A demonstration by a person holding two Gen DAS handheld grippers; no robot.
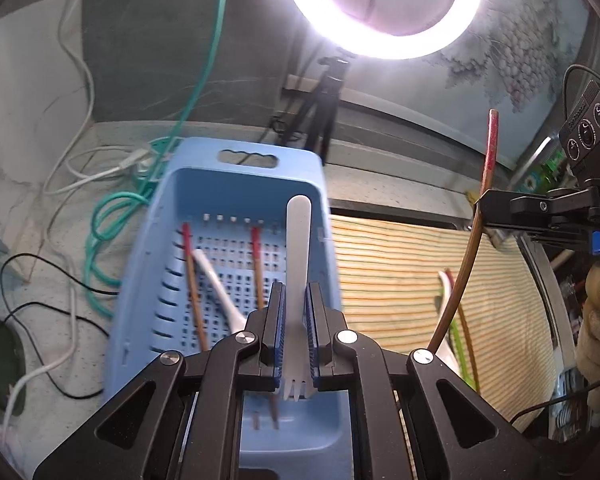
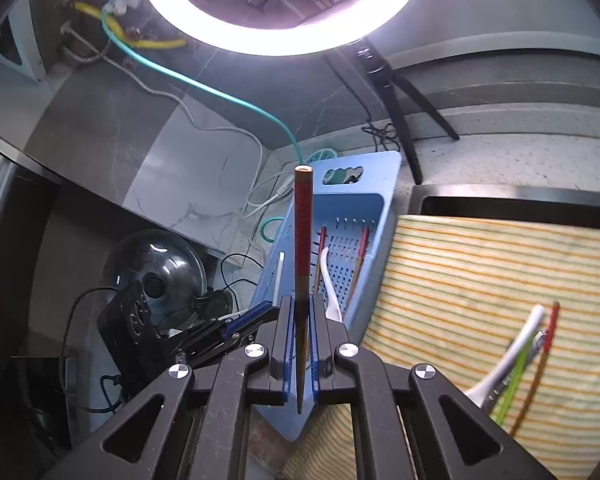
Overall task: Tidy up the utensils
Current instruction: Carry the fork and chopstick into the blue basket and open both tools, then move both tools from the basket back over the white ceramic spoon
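Observation:
My left gripper (image 1: 296, 292) is shut on a white plastic fork (image 1: 298, 240), handle pointing forward, held over the blue slotted basket (image 1: 172, 208). In the basket lie two red-tipped chopsticks (image 1: 192, 280) and a white spoon (image 1: 220, 288). My right gripper (image 2: 299, 304) is shut on a red-tipped brown chopstick (image 2: 302, 232), held upright beside the basket (image 2: 380, 184). The right gripper and its chopstick (image 1: 488, 160) show at the right of the left wrist view. More utensils (image 2: 528, 344) lie on the striped mat (image 2: 480, 264): a white spoon, a green stick, a chopstick.
A ring light (image 1: 380, 8) on a black tripod (image 1: 320, 120) stands behind the basket. Teal, white and black cables (image 1: 112, 216) lie left of it on the counter. A glass pot lid (image 2: 156, 268) sits at left. The left gripper (image 2: 236, 320) shows low left.

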